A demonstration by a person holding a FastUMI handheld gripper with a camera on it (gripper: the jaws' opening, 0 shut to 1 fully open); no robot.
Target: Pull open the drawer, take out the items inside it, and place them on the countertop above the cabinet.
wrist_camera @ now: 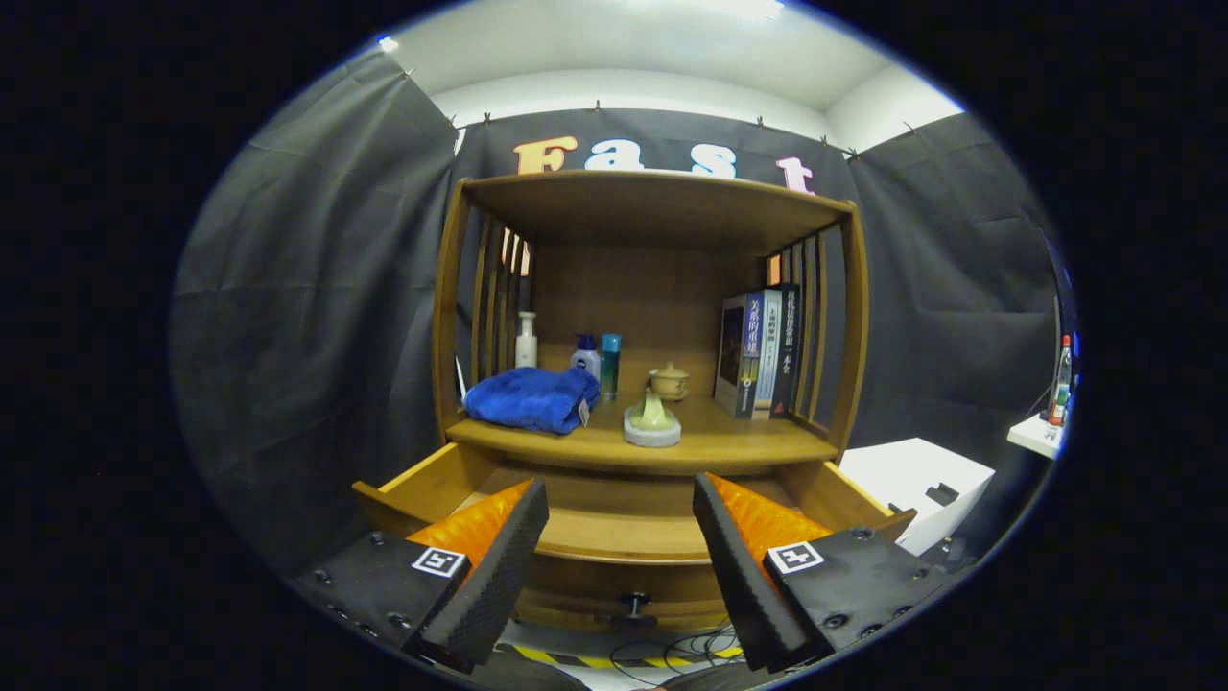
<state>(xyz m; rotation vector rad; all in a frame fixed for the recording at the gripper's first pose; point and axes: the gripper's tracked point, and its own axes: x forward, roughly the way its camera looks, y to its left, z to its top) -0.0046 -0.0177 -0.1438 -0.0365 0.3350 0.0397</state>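
Against the black cloth wall, a wooden cabinet's countertop [729,440] carries a blue towel [530,397], bottles, a small teapot and upright books, while its drawer [614,537] stands pulled open just beyond the hand-held gripper [621,513], whose fingers are spread and hold nothing.

Drawer [614,533] interior behind gripper [621,528]
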